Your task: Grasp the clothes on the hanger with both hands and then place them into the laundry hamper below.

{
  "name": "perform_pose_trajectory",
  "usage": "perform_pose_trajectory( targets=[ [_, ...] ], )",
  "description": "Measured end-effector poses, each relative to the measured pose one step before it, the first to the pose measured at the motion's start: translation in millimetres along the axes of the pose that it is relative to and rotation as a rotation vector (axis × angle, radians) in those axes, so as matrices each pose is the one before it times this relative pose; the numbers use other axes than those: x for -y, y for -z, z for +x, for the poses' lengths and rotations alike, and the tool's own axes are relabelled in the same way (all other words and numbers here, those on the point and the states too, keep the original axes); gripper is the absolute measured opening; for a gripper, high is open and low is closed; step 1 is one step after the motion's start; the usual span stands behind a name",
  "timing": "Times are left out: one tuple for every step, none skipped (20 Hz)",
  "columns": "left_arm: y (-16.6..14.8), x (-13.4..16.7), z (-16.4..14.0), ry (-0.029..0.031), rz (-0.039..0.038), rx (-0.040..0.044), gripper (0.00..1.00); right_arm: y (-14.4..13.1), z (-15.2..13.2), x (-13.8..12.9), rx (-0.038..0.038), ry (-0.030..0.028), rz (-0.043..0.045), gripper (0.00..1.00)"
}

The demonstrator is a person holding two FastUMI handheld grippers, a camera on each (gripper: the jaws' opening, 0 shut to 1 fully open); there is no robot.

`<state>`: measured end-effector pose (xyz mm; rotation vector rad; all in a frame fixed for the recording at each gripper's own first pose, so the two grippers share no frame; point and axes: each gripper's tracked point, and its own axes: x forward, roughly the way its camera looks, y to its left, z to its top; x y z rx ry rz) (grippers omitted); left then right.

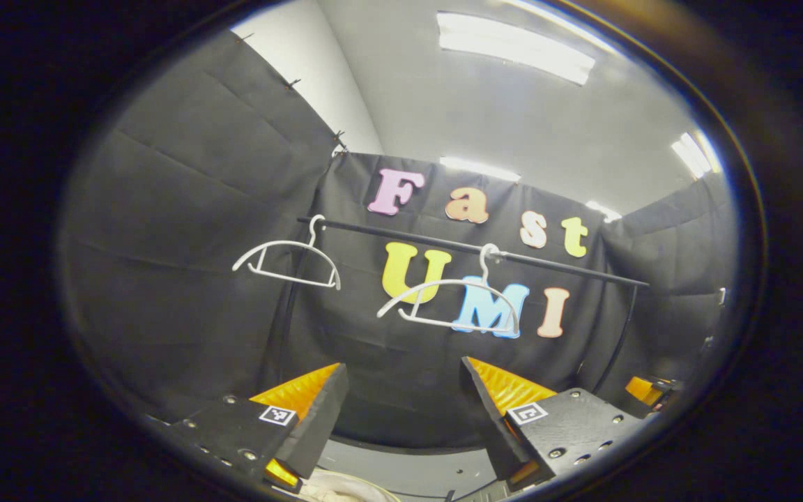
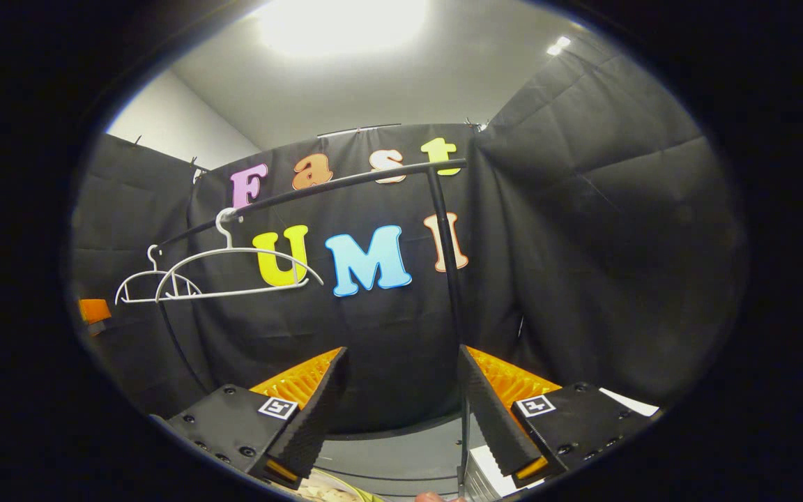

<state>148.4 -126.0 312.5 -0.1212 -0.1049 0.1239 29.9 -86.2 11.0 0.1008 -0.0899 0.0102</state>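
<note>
Two white hangers hang on a black rail; the left hanger and the right hanger both carry no clothes. My left gripper is open below them, nothing between its fingers. A pale rounded bit of cloth or rim peeks out under it. In the right gripper view the same bare hangers, the nearer and the farther, hang at left on the rail. My right gripper is open and holds nothing. Pale cloth lies beneath it.
The rail's black upright post stands just ahead of the right gripper. A white slatted object sits low at its right finger, with a fingertip beside it. Black cloth walls close in on all sides.
</note>
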Motion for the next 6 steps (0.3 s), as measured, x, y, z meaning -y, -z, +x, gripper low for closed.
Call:
perform_pose_trajectory(
  targets=[
    [3.57,1.69,0.34,-0.00665,0.00798,-0.00682,0.94,3.01,0.84,0.11,-0.00765,-0.01132,0.00491,0.98],
    [5.51,2.92,1.35,0.00179,0.00616,-0.01114,0.94,2.79,0.58,-0.86,-0.01055,-0.01219,0.00465,0.98],
    [3.20,3.40,2.03,0.00608,0.00579,-0.00801,0.94,2.01,1.42,-0.22,-0.00647,-0.00863,0.00590,0.98],
    [2.54,2.39,2.01,0.00745,0.00620,-0.00316,0.94,2.02,3.14,1.25,-0.00706,0.00289,0.00077,0.98],
    [0.25,1.82,2.28,0.00909,0.00487,0.00018,0.94,2.47,2.68,0.74,-0.00729,0.00481,-0.00434,0.98],
    [1.26,2.06,4.57,0.01237,0.00298,-0.00279,0.94,1.25,2.90,-1.80,-0.00632,0.00108,-0.00671,0.98]
  ],
)
